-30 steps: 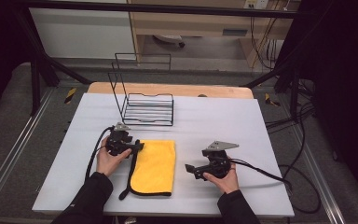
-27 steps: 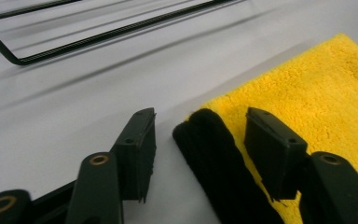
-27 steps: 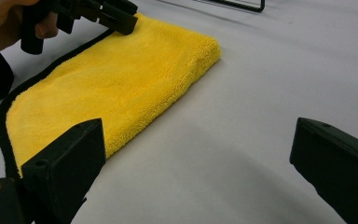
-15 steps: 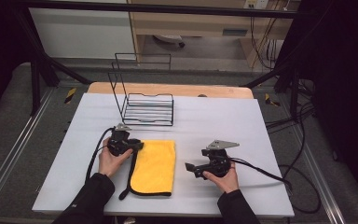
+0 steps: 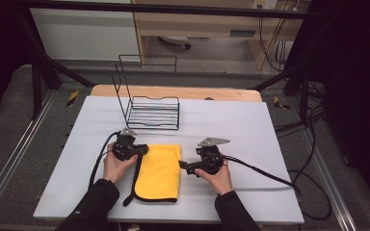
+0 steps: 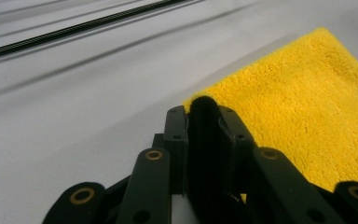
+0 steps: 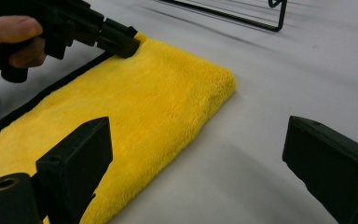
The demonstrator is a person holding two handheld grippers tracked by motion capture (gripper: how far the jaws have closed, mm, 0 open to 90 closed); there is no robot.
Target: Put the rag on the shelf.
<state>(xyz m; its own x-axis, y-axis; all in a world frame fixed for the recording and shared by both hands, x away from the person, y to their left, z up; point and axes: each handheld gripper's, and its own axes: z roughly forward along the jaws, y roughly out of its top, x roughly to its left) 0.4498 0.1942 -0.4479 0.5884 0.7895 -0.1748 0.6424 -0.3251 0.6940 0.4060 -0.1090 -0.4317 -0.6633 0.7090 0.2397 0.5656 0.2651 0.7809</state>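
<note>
A folded yellow microfibre cloth (image 5: 161, 172) with a black bound edge lies flat on the white surface (image 5: 250, 130), and everything else is placed from it. The left gripper (image 5: 142, 150) sits at the cloth's far left corner; in the left gripper view its jaws are pressed together on the black edge binding (image 6: 204, 112) at that corner, with the yellow pile spreading away to the right of them. The left hand (image 5: 117, 165) wraps the gripper body just left of the cloth, its cable running down along the cloth's left side.

The right gripper (image 5: 182, 165) rests just beside the cloth's right edge, pointing toward it, held by the right hand (image 5: 218, 176). In the right gripper view its jaws stand wide apart with nothing between them; one jaw overlaps the cloth's near part, the other is over bare surface.

Beyond the cloth's far edge, well apart from it, stands a black wire rack (image 5: 149, 103).
</note>
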